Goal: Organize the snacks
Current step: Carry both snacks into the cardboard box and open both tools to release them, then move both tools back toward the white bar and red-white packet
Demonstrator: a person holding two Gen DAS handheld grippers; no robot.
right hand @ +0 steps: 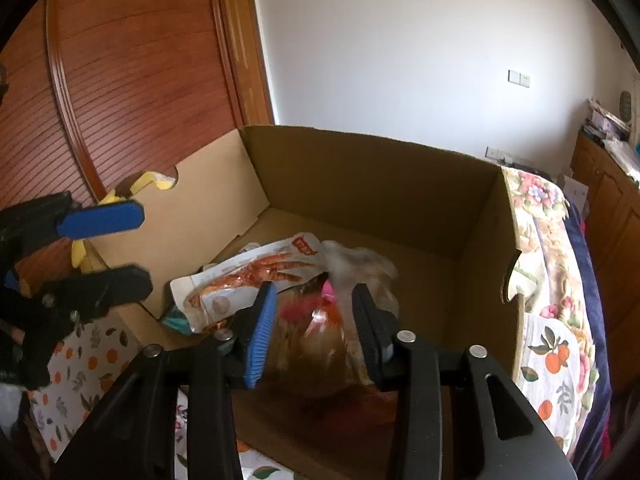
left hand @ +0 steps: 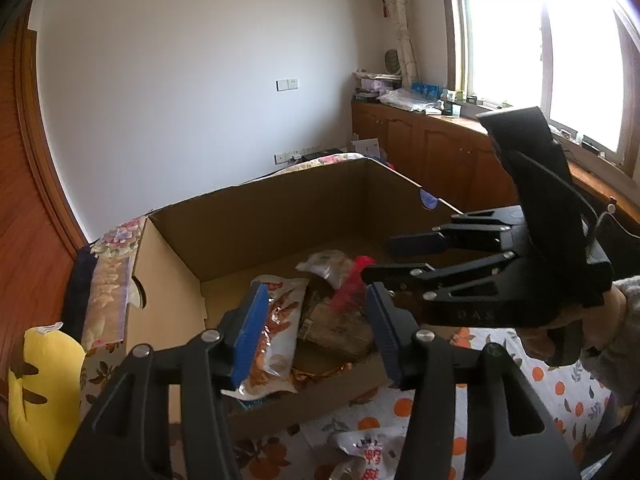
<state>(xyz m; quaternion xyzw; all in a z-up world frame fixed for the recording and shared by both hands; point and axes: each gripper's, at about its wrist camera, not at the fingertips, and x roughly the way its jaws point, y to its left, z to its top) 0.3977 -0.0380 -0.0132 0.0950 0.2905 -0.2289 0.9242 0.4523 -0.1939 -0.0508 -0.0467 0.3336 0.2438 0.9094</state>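
An open cardboard box (left hand: 280,224) (right hand: 360,184) stands on the bed and holds several snack packets. My left gripper (left hand: 316,332) (right hand: 144,246) is open above the box's near wall, with nothing between its blue pads. A white packet printed in orange (left hand: 280,320) (right hand: 256,276) lies below its left finger, leaning on that wall. My right gripper (right hand: 316,328) (left hand: 380,258) is open over the box. A clear packet with red contents (right hand: 316,344) (left hand: 348,284) shows blurred in its gap, and the pads do not press it. A brown packet (left hand: 340,328) lies beside it.
The bed has an orange-fruit sheet (left hand: 560,392); a white packet with red characters (left hand: 368,448) lies on it before the box. A yellow cushion (left hand: 36,392) sits left. A wooden wardrobe (right hand: 120,80) and a window cabinet (left hand: 440,152) flank the bed. A hand (left hand: 600,320) holds the right gripper.
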